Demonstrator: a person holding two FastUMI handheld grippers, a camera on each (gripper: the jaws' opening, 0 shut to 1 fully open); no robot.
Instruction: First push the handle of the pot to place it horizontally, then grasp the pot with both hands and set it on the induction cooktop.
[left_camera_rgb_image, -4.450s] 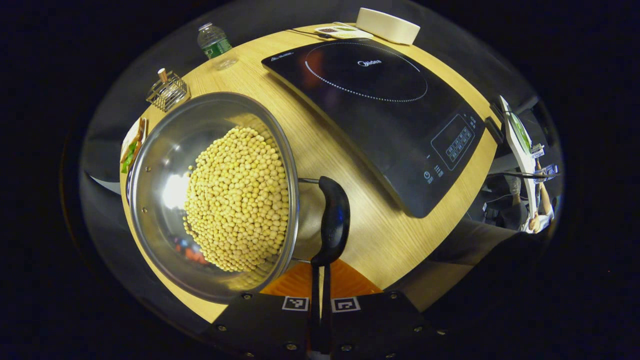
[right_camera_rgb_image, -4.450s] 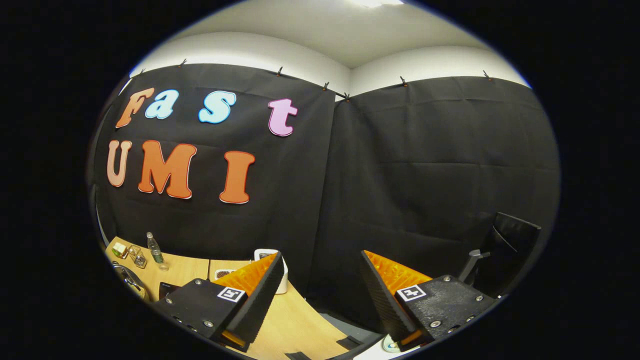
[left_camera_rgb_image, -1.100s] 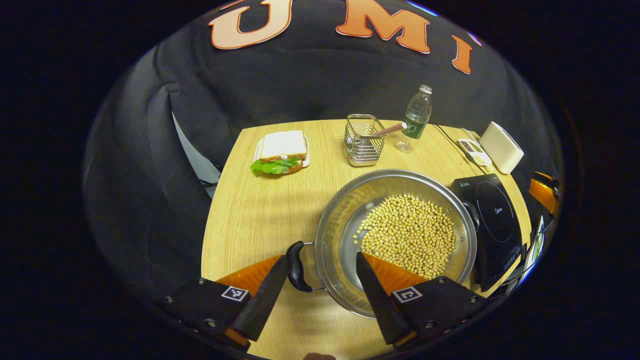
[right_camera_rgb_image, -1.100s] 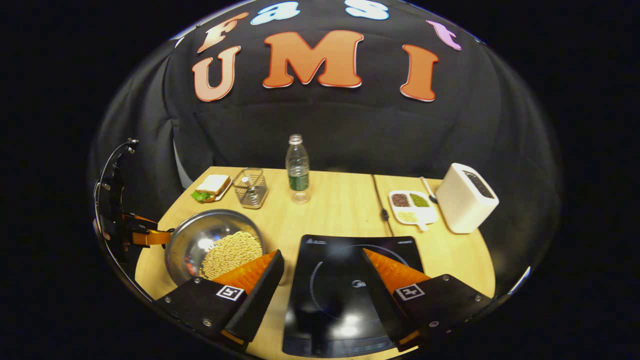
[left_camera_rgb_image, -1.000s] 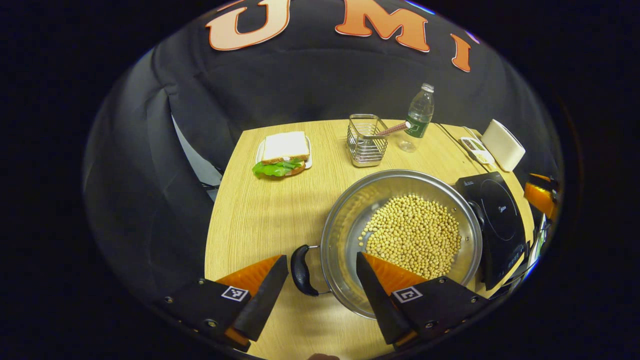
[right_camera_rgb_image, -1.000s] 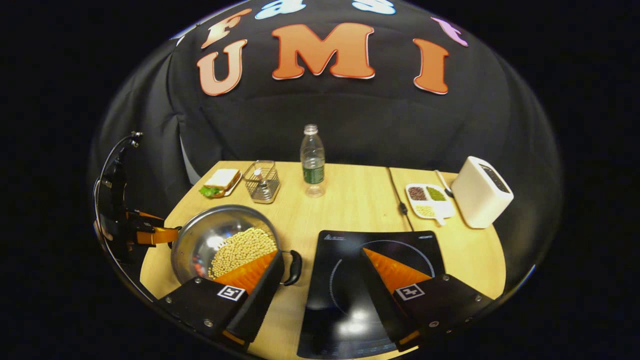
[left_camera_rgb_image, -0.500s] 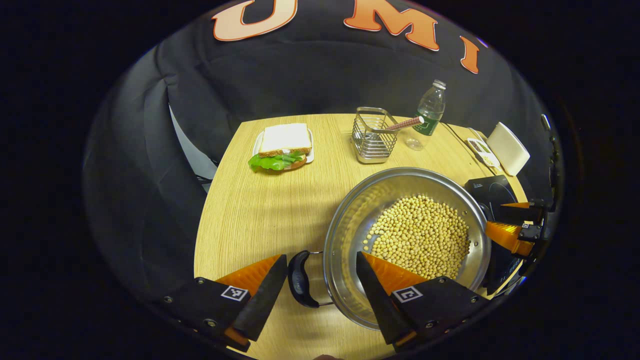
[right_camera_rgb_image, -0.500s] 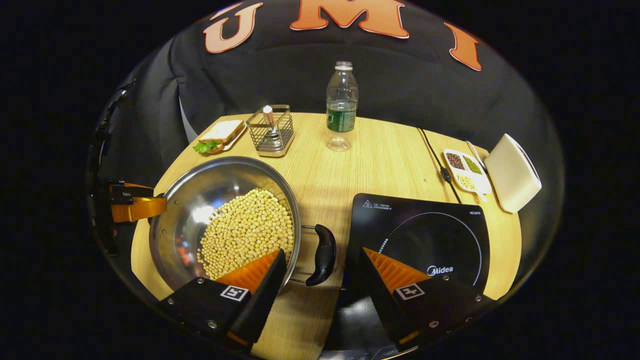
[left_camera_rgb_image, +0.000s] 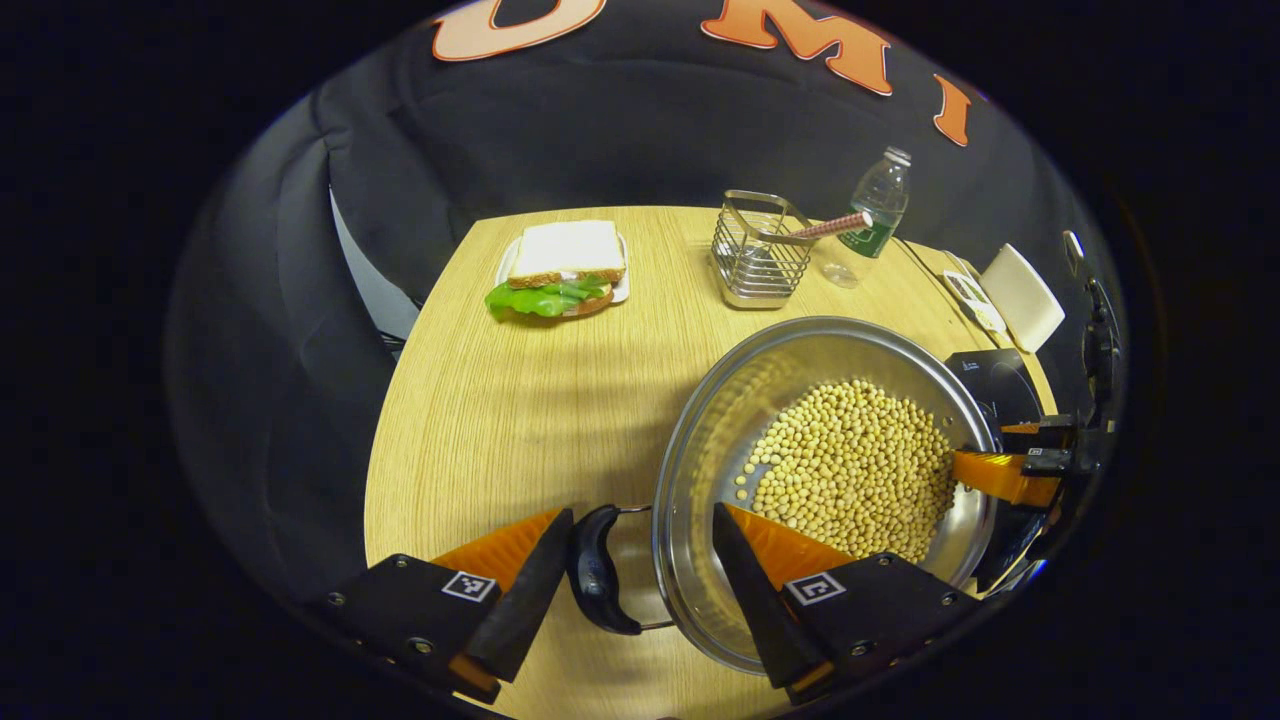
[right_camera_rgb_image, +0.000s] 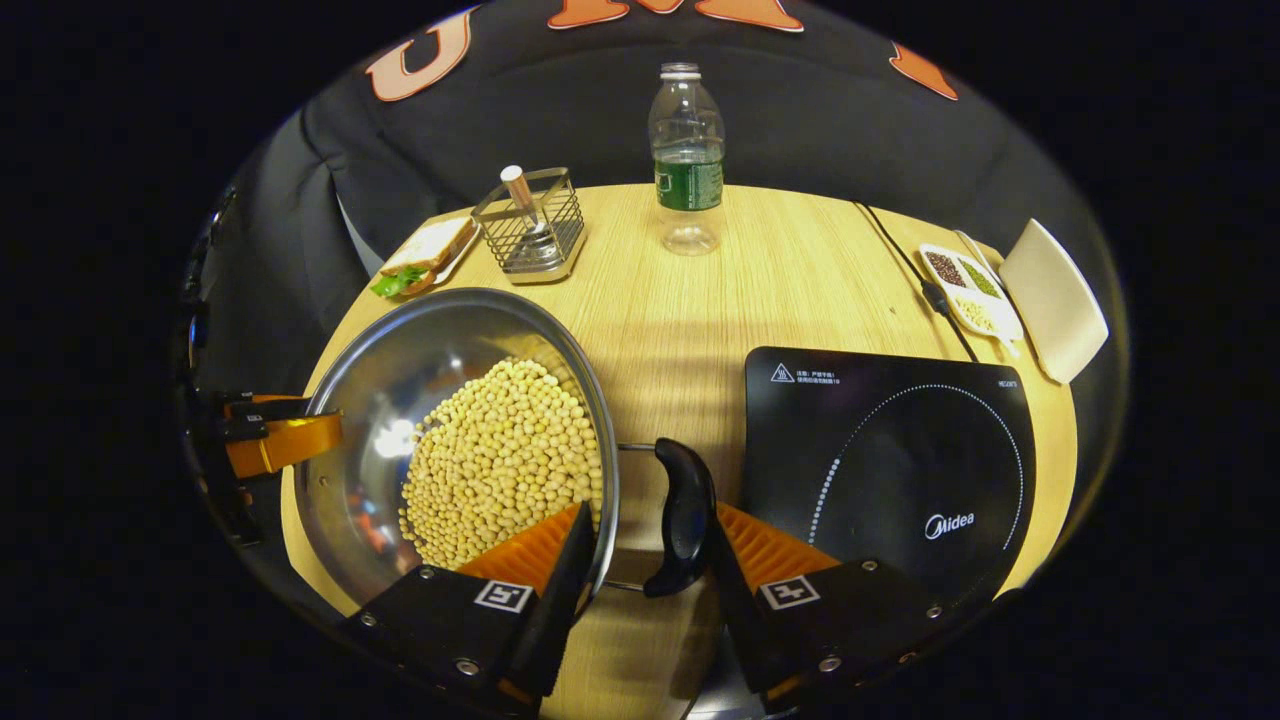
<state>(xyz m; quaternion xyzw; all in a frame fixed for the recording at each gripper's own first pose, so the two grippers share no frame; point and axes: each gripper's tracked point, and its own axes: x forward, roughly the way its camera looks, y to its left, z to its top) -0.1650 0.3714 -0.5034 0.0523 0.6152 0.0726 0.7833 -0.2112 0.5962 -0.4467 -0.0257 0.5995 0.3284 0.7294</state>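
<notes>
Two printed items legible on induction cooktop (right_camera_rgb_image: 880, 450): white brand word "Midea" near the front of the glass, plus a small warning triangle with a line of print too fine to read at the back left corner. Dotted white ring marks the heating zone. Green label on water bottle (right_camera_rgb_image: 687, 160), text too small to make out. Square black-and-white markers on both sets of jaws.

Pot (left_camera_rgb_image: 700, 450): wide, shallow, polished steel, sitting on the wooden desk (left_camera_rgb_image: 520, 400) just left of the cooktop, not on it. Holds a heap of pale yellow soybeans (left_camera_rgb_image: 850, 470), piled toward the cooktop side, bare steel showing on the other. One black curved handle on wire brackets at each side, both sticking out level from the rim.

Left gripper (left_camera_rgb_image: 642, 512): jaws spread, straddling left handle (left_camera_rgb_image: 595, 570); handle close to the outer finger, inner finger over the pot's rim; no pinch. Also visible at the pot's far side in right gripper view.

Right gripper (right_camera_rgb_image: 650, 510): jaws spread around right handle (right_camera_rgb_image: 685, 515); handle overlaps the cooktop-side finger, contact cannot be confirmed; other finger over the rim and beans.

Farther back on the desk: sandwich (left_camera_rgb_image: 560, 275) on a plate, wire basket (right_camera_rgb_image: 530, 225), divided dish of grains (right_camera_rgb_image: 965, 290), white box appliance (right_camera_rgb_image: 1055, 300).
</notes>
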